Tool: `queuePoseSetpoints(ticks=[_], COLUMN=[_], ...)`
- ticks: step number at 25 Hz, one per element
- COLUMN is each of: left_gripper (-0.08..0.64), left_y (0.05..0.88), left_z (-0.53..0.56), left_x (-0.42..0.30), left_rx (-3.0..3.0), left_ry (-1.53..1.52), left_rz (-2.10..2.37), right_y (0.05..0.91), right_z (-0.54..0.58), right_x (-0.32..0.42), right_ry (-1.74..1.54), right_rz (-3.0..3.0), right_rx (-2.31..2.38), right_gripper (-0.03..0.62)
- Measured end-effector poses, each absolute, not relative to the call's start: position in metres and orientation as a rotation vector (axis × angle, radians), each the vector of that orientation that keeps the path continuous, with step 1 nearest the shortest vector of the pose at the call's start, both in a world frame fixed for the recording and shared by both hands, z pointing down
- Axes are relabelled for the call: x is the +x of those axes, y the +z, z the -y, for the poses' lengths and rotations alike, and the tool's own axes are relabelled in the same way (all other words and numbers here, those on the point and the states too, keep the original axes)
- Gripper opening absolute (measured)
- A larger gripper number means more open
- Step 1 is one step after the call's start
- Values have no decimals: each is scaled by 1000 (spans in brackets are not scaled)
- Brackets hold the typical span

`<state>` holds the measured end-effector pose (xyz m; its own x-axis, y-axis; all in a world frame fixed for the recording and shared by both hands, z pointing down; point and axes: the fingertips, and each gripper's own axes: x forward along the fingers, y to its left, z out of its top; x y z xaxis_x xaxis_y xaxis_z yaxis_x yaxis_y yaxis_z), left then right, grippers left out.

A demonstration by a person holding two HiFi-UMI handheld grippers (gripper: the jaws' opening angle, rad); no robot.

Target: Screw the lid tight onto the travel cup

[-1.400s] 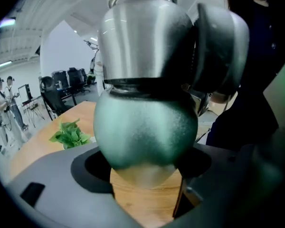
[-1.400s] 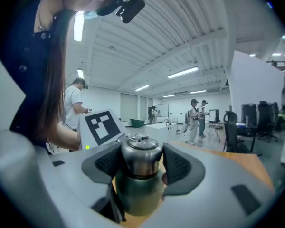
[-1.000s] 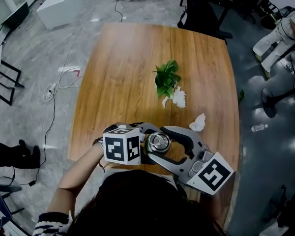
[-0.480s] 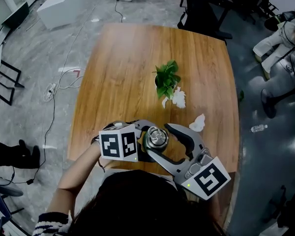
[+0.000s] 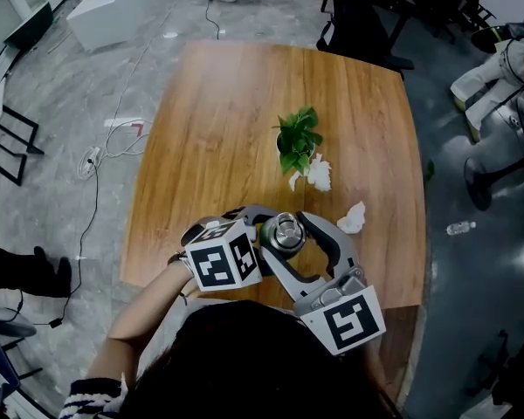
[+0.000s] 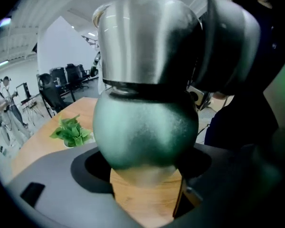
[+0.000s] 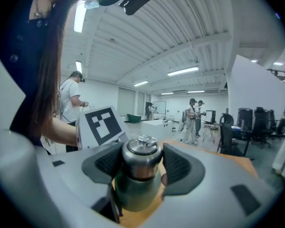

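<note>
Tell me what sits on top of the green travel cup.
A silver lid, gripped by the right gripper. The lid covers the mouth of the travel cup, so the inside cannot be seen.

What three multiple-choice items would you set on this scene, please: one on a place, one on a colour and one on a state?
1. Where does the potted plant stand?
A. Near the middle of the table
B. On the floor
C. At the table's near edge

2. What colour is the body of the travel cup?
A. Red
B. Green
C. White

3. What state are the right tongs in?
A. Open and empty
B. Shut on the lid
C. Shut on the plant

Answers:
1 A: the head view shows it on the wood, well beyond both grippers.
2 B: the left gripper view shows a matte green body held between the left tongs.
3 B: the right gripper view shows both pads pressed against the sides of the silver lid.
</note>
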<state>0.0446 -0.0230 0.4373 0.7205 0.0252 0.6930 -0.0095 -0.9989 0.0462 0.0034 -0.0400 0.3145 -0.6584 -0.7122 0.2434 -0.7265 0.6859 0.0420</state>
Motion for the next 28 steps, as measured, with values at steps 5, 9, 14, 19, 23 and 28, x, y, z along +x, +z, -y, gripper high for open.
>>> queuePoseSetpoints(ticks=[5, 9, 14, 19, 23, 28], left_gripper=[388, 388, 388, 388, 388, 388], left_y=[431, 433, 435, 438, 430, 429], left_z=[-11, -24, 5, 21, -12, -26], left_x=[38, 36, 43, 44, 41, 40], left_rx=[2861, 2846, 2867, 2848, 2870, 2854], left_ry=[1100, 1126, 1148, 1160, 1087, 1110], left_rz=[-403, -544, -232, -20, -395, -515], right_y=[311, 316, 319, 316, 306, 307], right_z=[16, 12, 32, 40, 17, 12], right_x=[-9, -12, 0, 5, -2, -6], right_ry=[65, 105, 48, 171, 372, 341], right_rz=[2742, 2748, 2652, 2681, 2836, 2875], right_rx=[813, 713, 994, 1134, 800, 691], right_gripper=[276, 276, 276, 276, 276, 276])
